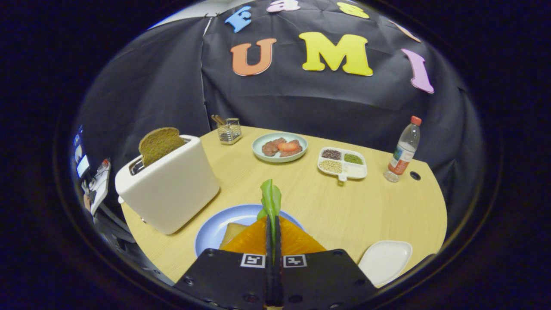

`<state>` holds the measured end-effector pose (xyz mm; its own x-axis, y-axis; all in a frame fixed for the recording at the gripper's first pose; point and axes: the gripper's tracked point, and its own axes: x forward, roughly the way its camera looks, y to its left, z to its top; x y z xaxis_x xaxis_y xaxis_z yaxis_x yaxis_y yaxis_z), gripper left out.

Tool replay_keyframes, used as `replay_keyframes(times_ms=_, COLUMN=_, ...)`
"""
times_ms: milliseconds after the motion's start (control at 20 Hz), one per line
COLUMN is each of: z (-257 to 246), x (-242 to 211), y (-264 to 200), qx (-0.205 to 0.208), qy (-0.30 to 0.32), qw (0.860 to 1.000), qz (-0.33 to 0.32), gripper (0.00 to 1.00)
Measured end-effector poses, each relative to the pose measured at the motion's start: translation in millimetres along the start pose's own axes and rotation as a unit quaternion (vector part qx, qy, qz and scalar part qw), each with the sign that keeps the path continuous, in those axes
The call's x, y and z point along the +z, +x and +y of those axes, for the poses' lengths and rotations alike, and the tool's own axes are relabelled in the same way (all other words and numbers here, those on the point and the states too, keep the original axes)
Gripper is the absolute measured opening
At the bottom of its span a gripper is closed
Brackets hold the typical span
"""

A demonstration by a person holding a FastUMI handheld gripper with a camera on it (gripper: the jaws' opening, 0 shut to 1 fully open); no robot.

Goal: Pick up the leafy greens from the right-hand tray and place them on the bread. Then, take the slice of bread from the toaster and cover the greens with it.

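Above the blue plate (215,226), the tool (272,224) pinches bright green, upright leafy greens (270,200).

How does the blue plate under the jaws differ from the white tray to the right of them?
The blue plate is round and carries the bread, part hidden by the gripper, whose jaws are shut on the leafy greens. The white tray has rounded corners and shows nothing on it. The plate sits beside the toaster, the tray at the table's near edge. Both lie flat.

The gripper view looks forward along its fingers (267,241), slightly downward, close over the table (387,215).
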<state>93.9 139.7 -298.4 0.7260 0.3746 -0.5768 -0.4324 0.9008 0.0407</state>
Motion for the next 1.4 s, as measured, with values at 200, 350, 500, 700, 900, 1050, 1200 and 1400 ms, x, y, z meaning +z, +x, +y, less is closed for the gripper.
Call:
replay_keyframes(times_ms=200, z=23.4, x=-3.3, y=10.6, qx=0.007, qy=0.044, qw=0.999, qz=0.000, gripper=0.01)
replay_keyframes(times_ms=350, z=31.0, x=-5.2, y=15.6, qx=0.004, qy=0.062, qw=0.998, qz=0.007, gripper=0.09)
replay_keyframes(times_ms=500, z=40.0, x=-6.4, y=17.6, qx=0.007, qy=0.063, qw=0.998, qz=0.009, gripper=0.17)
replay_keyframes(times_ms=700, z=49.4, x=-8.7, y=13.6, qx=0.006, qy=0.059, qw=0.998, qz=0.009, gripper=0.45)
replay_keyframes(times_ms=900, z=48.7, x=-5.9, y=6.9, qx=-0.009, qy=0.057, qw=0.998, qz=0.001, gripper=0.70)
replay_keyframes(times_ms=1050, z=47.7, x=6.0, y=-6.9, qx=-0.033, qy=0.048, qw=0.998, qz=-0.016, gripper=0.87)
replay_keyframes(times_ms=1200, z=49.8, x=28.6, y=-32.3, qx=-0.068, qy=0.054, qw=0.995, qz=-0.044, gripper=0.98)
replay_keyframes(times_ms=1400, z=72.7, x=71.4, y=-66.2, qx=-0.107, qy=0.044, qw=0.990, qz=-0.080, gripper=0.96)
